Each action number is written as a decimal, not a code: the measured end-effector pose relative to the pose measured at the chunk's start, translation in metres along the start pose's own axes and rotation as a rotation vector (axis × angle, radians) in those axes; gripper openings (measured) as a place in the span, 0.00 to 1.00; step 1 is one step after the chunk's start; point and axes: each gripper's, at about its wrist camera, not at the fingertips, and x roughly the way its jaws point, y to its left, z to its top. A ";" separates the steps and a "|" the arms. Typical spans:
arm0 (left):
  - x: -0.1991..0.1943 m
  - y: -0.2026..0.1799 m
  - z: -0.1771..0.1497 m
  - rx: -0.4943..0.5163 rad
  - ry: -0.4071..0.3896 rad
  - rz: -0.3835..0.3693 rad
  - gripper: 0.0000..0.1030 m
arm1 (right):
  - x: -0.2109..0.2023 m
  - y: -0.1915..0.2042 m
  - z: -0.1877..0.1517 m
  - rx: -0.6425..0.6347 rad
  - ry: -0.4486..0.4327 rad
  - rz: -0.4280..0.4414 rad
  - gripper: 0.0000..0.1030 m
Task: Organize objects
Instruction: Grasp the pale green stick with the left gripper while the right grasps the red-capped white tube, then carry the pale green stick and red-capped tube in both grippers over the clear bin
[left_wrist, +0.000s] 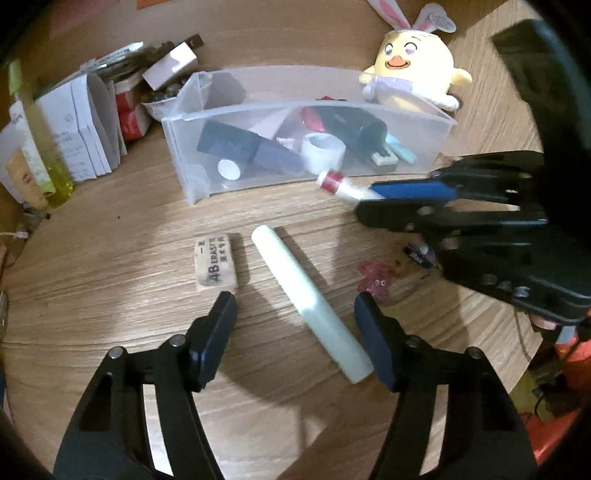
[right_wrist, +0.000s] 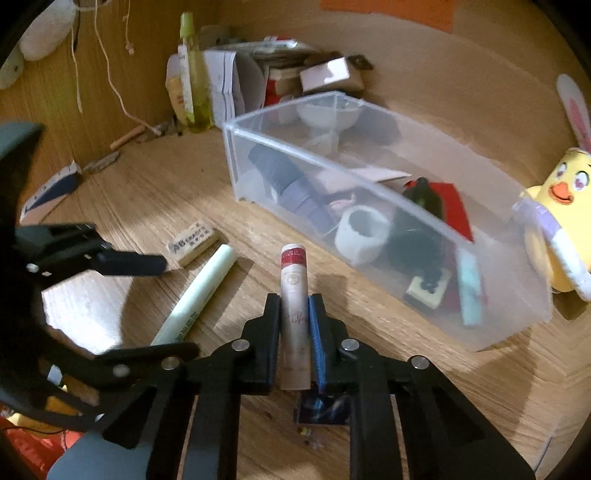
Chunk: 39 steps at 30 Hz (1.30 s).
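Note:
A pale green marker lies on the wooden table between the fingers of my left gripper, which is open and not touching it. Just left of it lies a worn 4B eraser. My right gripper is shut on a white tube with a red band, whose tip points toward the front wall of the clear plastic bin. From the left wrist view, the right gripper and its tube sit just in front of the bin. The bin holds several items, including a white tape roll.
A yellow plush chick leans on the bin's right end. Stacked papers, boxes and a yellow-green bottle crowd the back left. A red wrapper and a small dark packet lie on the table near the right gripper.

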 end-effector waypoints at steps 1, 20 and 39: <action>0.002 -0.001 0.002 0.001 0.006 -0.005 0.64 | -0.005 -0.002 -0.001 0.007 -0.011 -0.001 0.13; -0.002 -0.013 0.006 0.028 -0.064 0.073 0.14 | -0.041 -0.025 -0.014 0.101 -0.099 0.006 0.14; -0.053 -0.003 0.042 -0.023 -0.234 0.093 0.14 | -0.080 -0.043 -0.001 0.167 -0.219 -0.009 0.14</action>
